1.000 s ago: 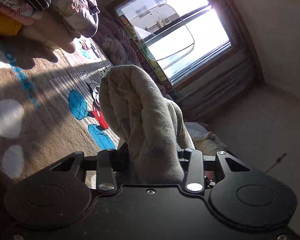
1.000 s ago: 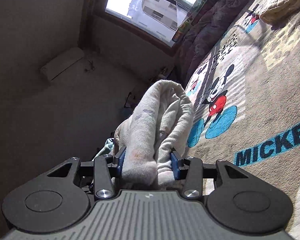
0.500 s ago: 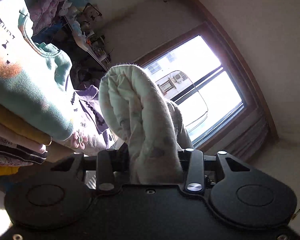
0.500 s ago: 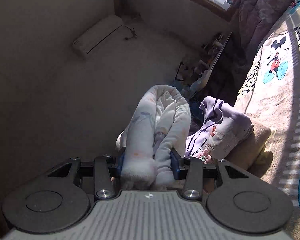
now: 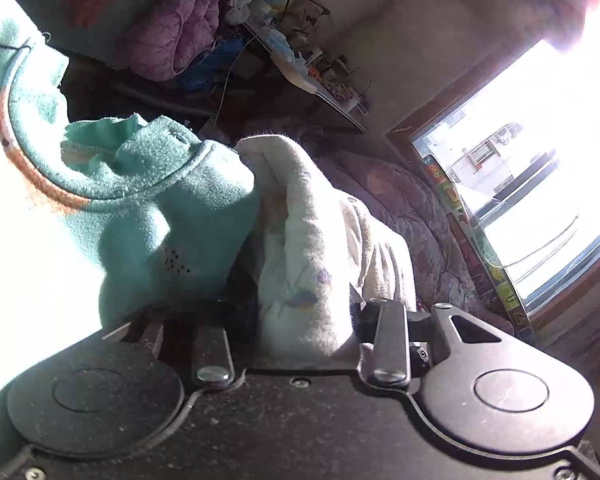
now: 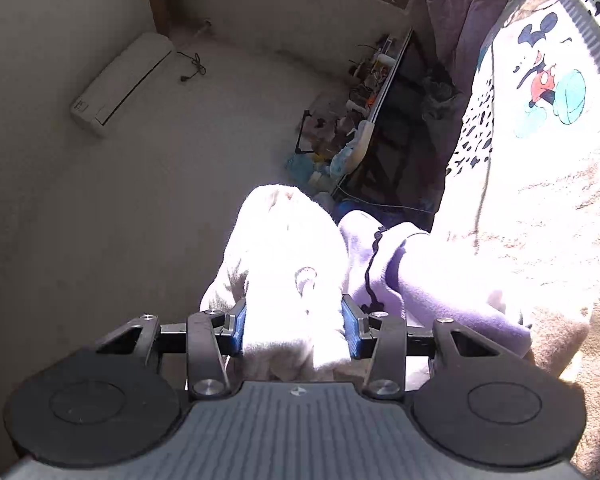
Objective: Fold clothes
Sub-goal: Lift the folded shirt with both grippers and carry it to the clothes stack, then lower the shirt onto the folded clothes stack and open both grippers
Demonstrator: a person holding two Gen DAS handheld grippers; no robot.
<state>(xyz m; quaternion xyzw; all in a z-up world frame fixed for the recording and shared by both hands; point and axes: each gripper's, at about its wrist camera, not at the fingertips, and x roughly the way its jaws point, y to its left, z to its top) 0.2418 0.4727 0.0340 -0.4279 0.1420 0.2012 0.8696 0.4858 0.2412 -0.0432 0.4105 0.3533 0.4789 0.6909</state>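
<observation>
Both hands carry one folded cream garment [image 5: 300, 240] — the left gripper [image 5: 296, 328] has its jaws clamped on one thick bundle of it, the right gripper [image 6: 292, 328] on another, each bundle poking forward beyond the jaws. The coming set-down turns on the left side: the teal sweatshirt [image 5: 148, 208] topping the stack sits touching the cream cloth's left edge, while a lavender top [image 6: 420, 280] lies just right of the right gripper. A second ago both views showed the Mickey blanket [image 6: 540, 160] and window [image 5: 540, 160] — now they've swung onto the pile.
</observation>
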